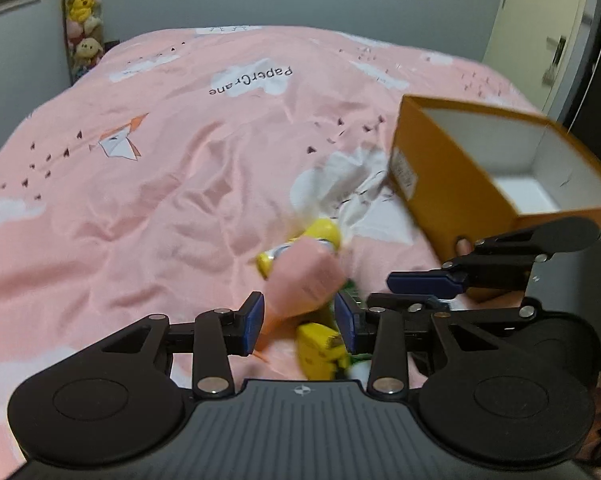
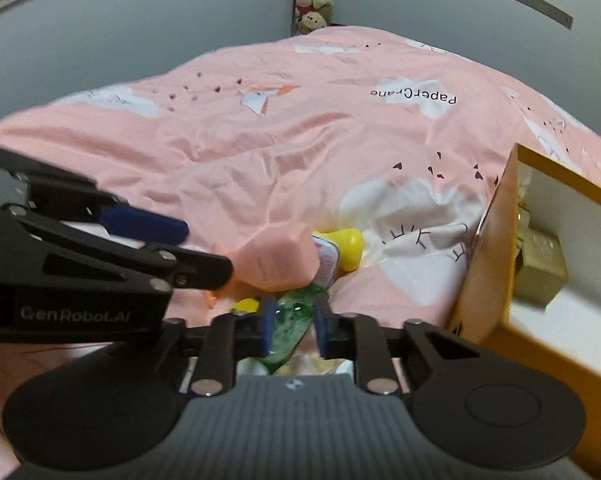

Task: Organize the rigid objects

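So both grippers are down low over a pink bedspread (image 1: 160, 208), crowded around a little pile of stuff. The left gripper (image 1: 299, 322) has its blue pads on either side of a pink box (image 1: 306, 276), and it looks clamped on it, though motion blur makes the actual contact hard to confirm. From the right wrist view that same pink box (image 2: 278, 262) sits tilted, just ahead of the fingers.

The right gripper (image 2: 292, 326) is closed around a green, glassy-looking bottle (image 2: 290, 330); its lower end is cut off behind the gripper body, so I can't tell its full shape.

Behind the pink box there's a yellow bottle (image 2: 346, 248) lying on its side, mostly hidden, with a label too blurry to read. In the left view another yellow thing (image 1: 318, 350) sits under the fingers, also smeared; can't say what it is.

Off to the right, an orange box (image 1: 452, 184) with a white inside sits open on the bed. The right view shows a gold package (image 2: 540, 268) inside it, with the near edge of the box cropped by the frame. Plush toys (image 1: 82, 20) hang in the far corner.
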`<action>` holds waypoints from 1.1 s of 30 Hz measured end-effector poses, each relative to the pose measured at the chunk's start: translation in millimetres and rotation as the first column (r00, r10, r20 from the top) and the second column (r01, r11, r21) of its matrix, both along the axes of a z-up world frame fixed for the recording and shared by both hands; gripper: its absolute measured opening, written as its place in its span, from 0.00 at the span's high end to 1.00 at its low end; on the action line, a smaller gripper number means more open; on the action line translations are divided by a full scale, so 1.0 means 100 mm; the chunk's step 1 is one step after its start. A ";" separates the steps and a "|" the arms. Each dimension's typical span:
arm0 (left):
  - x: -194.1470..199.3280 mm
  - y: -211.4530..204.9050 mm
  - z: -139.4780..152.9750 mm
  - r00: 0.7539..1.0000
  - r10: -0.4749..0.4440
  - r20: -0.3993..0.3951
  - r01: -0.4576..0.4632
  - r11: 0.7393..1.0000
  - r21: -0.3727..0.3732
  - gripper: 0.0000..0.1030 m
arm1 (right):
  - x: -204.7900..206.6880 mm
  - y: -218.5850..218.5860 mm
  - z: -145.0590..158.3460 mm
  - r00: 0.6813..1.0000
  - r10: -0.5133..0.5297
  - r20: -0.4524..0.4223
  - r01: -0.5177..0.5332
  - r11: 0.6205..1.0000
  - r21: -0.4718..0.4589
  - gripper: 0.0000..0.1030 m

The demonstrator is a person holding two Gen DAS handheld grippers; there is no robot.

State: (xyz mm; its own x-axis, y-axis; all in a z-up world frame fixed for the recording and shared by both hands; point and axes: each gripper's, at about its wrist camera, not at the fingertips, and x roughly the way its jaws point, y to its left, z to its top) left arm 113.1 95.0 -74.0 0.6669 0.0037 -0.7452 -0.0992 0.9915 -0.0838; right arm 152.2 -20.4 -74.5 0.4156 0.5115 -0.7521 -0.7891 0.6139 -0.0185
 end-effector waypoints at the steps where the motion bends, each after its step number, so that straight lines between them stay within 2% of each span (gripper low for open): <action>1: 0.03 0.01 -0.02 1.000 -0.003 -0.009 0.003 1.000 0.010 0.56 | 0.04 0.03 -0.04 1.000 0.006 -0.004 -0.006 1.000 -0.010 0.87; 4: 0.13 0.03 -0.09 0.999 -0.030 -0.031 0.032 0.998 0.046 0.51 | 0.13 0.08 -0.14 1.000 0.007 -0.020 -0.007 1.000 -0.025 0.87; 10: 0.26 0.01 -0.27 0.992 -0.109 -0.069 0.117 0.985 0.126 0.51 | 0.29 0.11 -0.25 0.999 -0.028 -0.038 0.027 0.999 -0.029 0.87; 15: 0.28 -0.01 -0.34 0.989 -0.136 -0.057 0.144 0.973 0.181 0.51 | 0.28 0.18 -0.33 1.000 -0.003 0.026 0.004 0.998 -0.061 0.87; 20: 0.34 0.07 -0.37 0.985 -0.155 -0.070 0.163 0.978 0.133 0.52 | 0.31 0.23 -0.37 0.999 0.018 0.037 -0.015 0.997 -0.077 0.87; 23: 0.33 0.07 -0.36 0.981 -0.183 -0.067 0.191 0.973 0.132 0.57 | 0.32 0.25 -0.38 0.999 0.034 0.042 -0.031 0.997 -0.077 0.87; 26: 0.35 0.13 -0.37 0.983 -0.173 -0.061 0.179 0.978 0.109 0.57 | 0.35 0.27 -0.39 0.997 0.061 0.042 -0.058 0.996 -0.065 0.90; 28: 0.36 0.20 -0.35 0.986 -0.156 -0.052 0.159 0.984 0.077 0.56 | 0.40 0.28 -0.39 0.997 0.078 0.014 -0.077 0.996 -0.037 0.92; 31: 0.39 0.26 -0.33 0.988 -0.148 -0.040 0.149 0.988 0.042 0.54 | 0.55 0.30 -0.40 0.998 0.052 -0.044 -0.052 0.999 0.001 0.92; 33: 0.42 0.27 -0.34 0.987 -0.154 -0.040 0.155 0.987 0.039 0.47 | 0.60 0.32 -0.41 0.998 0.034 -0.052 -0.033 0.999 0.016 0.92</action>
State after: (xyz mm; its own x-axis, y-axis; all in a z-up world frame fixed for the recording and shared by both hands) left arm 154.8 121.6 -107.8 0.6337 -0.0652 -0.7708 0.0533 0.9978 -0.0406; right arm 212.2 11.4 -115.5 0.3580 0.5362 -0.7644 -0.8090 0.5868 0.0328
